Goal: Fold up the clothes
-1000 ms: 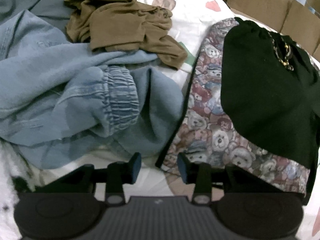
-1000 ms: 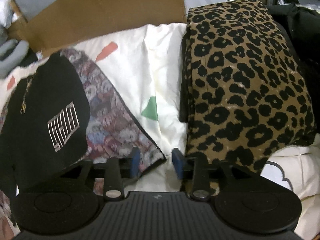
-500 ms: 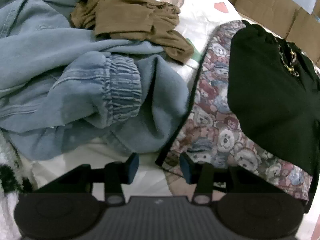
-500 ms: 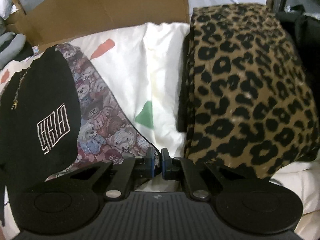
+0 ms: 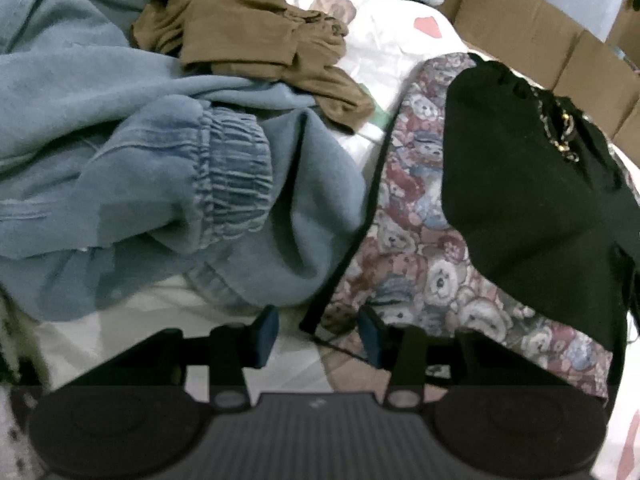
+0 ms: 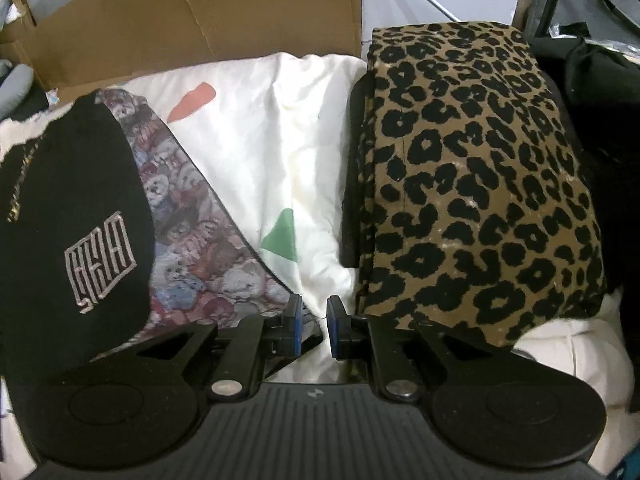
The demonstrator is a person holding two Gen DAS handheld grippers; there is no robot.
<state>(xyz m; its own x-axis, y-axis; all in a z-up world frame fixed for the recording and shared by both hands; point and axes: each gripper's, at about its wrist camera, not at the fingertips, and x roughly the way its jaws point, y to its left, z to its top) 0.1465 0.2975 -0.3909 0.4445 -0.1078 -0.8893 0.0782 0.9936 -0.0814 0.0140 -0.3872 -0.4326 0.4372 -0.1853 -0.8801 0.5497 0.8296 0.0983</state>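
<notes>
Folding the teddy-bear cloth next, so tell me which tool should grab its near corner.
Probably left. The left tool is open with the teddy-bear cloth's dark-edged corner between its fingers. The right tool has only a narrow gap, beside the cloth's edge.

The only mark resembling writing is a pale embroidered emblem of blocky, maze-like strokes on the black garment; its characters cannot be read. No other text shows.

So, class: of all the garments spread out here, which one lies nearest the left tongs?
The teddy-bear print cloth: its dark-edged corner sits between the open left tongs, unlike the others.
</notes>
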